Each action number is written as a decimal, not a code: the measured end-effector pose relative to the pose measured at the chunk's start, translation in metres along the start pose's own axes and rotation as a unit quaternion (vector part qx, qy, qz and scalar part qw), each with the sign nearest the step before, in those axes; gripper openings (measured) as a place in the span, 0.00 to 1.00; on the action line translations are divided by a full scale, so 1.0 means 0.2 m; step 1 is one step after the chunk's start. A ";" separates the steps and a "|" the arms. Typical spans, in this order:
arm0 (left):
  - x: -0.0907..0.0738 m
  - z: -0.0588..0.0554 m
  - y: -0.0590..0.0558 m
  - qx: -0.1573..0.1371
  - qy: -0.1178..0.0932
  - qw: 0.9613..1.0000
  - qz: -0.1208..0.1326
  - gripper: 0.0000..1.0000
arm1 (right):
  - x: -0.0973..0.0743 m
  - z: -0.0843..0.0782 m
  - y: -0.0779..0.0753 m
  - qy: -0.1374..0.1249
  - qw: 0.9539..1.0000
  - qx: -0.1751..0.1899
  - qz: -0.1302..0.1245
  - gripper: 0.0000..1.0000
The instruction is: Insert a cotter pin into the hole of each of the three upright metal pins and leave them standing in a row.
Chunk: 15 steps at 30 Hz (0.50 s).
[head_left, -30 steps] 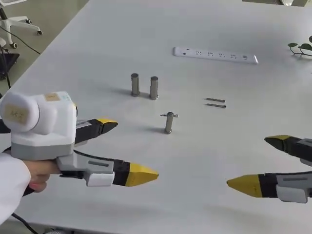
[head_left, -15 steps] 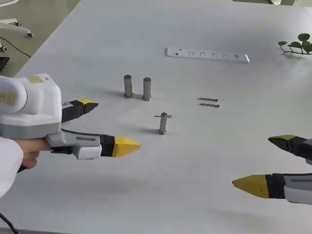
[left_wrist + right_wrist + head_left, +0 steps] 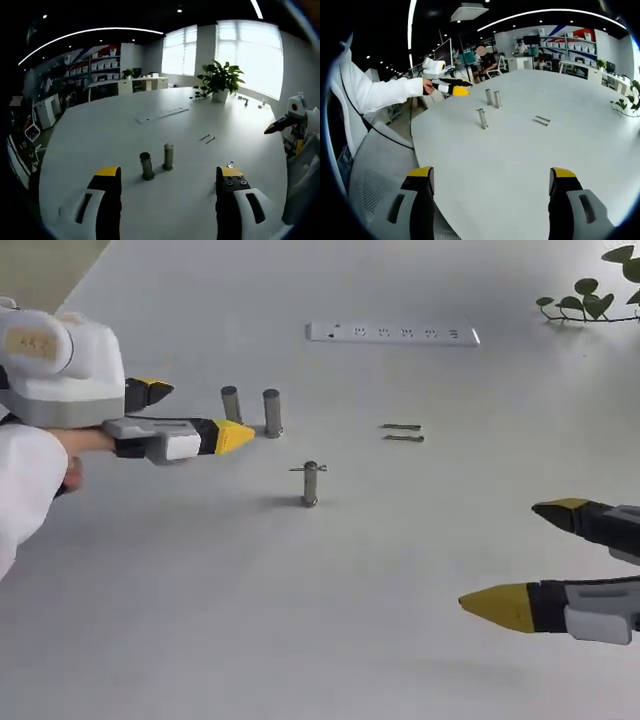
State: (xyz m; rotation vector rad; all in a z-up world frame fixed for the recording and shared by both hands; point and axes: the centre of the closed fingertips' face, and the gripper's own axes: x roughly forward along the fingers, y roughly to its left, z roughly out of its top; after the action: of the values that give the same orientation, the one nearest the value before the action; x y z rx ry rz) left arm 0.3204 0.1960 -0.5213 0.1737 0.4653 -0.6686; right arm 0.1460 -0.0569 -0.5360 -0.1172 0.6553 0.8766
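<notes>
Left gripper (image 3: 200, 412) hovers beside two bare metal pins (image 3: 272, 412), jaws spread empty. Right gripper (image 3: 515, 555) likewise gapes empty

1. The head view looks down from above the table (image 3: 300, 620), with the upright pins (image 3: 272, 412) in the upper middle of the frame.
2. The left gripper view sits low and near those pins, facing the windows (image 3: 247, 55).
3. The right gripper view looks from farther off; all three share the pins and loose cotter pins (image 3: 402, 432).
</notes>
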 end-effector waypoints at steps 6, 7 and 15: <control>0.14 0.01 0.07 -0.011 0.001 1.000 0.013 0.64 | 0.00 -0.03 -0.01 0.012 1.000 0.002 -0.003 0.93; 0.15 0.01 0.08 -0.012 0.005 1.000 0.014 0.62 | 0.00 -0.03 -0.01 0.011 1.000 0.004 -0.005 0.93; 0.23 -0.08 0.23 0.005 0.048 0.998 0.040 0.43 | -0.01 -0.03 -0.08 0.010 0.999 0.016 -0.028 0.93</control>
State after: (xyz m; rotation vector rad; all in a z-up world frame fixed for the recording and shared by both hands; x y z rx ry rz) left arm 0.3754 0.2101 -0.5562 0.2338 0.5441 -0.5863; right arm 0.1537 -0.0708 -0.5415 -0.1150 0.6813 0.8115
